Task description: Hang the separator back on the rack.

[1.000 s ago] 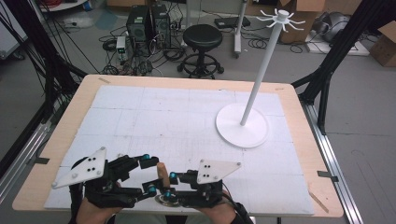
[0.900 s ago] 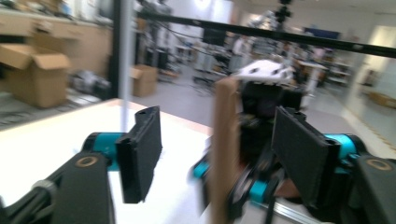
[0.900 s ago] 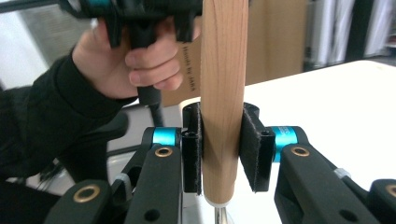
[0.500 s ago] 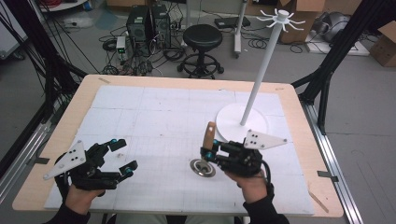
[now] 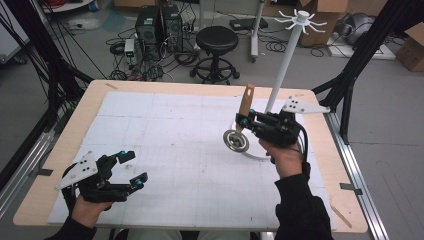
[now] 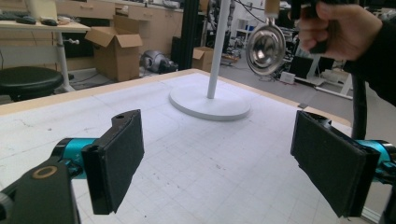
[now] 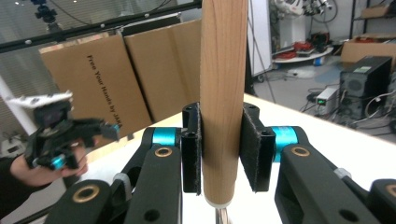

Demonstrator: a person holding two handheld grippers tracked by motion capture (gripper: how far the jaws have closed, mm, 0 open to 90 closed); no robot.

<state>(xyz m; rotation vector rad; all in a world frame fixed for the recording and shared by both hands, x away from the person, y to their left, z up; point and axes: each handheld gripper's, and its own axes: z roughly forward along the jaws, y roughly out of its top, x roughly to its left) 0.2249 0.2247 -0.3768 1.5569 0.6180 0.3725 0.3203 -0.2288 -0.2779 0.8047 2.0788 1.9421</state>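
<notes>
A utensil with a wooden handle [image 5: 246,100] and a round metal bowl [image 5: 236,140] hangs handle-up above the table, held by my right gripper [image 5: 243,121], which is shut on the handle [image 7: 223,93]. It sits just left of the white hook stand's pole [image 5: 282,70]. In the left gripper view the shiny bowl [image 6: 265,43] hangs beside the person's hand [image 6: 336,25]. My left gripper [image 5: 134,168] rests low at the table's front left, jaws wide open [image 6: 224,163] with nothing between them.
The stand's round base [image 6: 210,100] sits on the white gridded mat [image 5: 165,130], and its hooks [image 5: 300,17] spread at the top. A black stool [image 5: 216,40], computers, cables and cardboard boxes stand beyond the far table edge.
The right gripper has carried the utensil up and to the right, toward the stand. The left gripper let go, opened and drew back to the front left.
</notes>
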